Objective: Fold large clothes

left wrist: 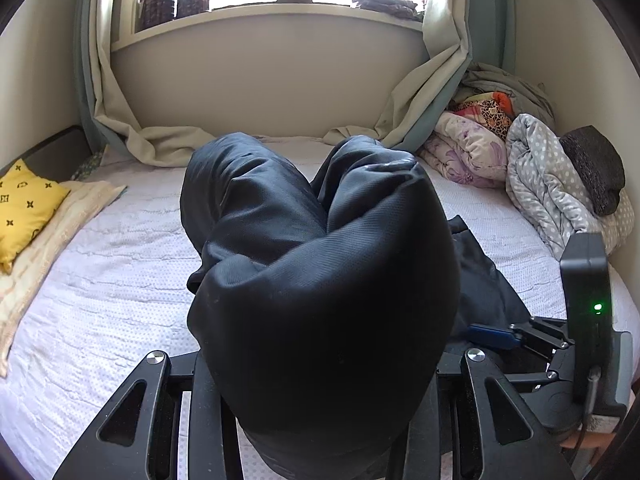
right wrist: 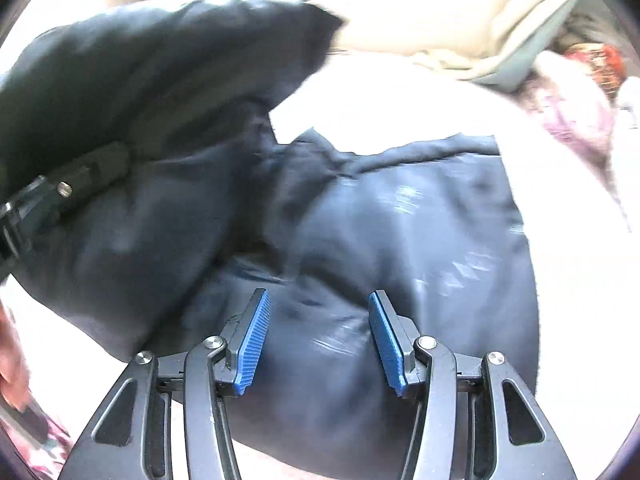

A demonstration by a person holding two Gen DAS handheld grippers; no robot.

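A thick, dark, puffy jacket (left wrist: 320, 280) bulges up between the arms of my left gripper (left wrist: 320, 400). The cloth covers its fingertips, and the jaws are closed on a fat fold that is lifted off the white bed (left wrist: 120, 280). The rest of the jacket (right wrist: 400, 240) lies on the bed under my right gripper (right wrist: 319, 296). That gripper's blue pads (right wrist: 254, 344) stand apart above the fabric with nothing between them. The left gripper (right wrist: 60, 192) shows at the left of the right wrist view, gripping the raised part. The right gripper (left wrist: 496, 336) sits low at the right of the left wrist view.
A yellow pillow (left wrist: 24, 208) and a cream blanket (left wrist: 60, 248) lie along the bed's left side. Folded quilts and clothes (left wrist: 540, 184) are piled in the far right corner. Curtains (left wrist: 160, 144) drape onto the far edge under a window sill with jars (left wrist: 176, 0).
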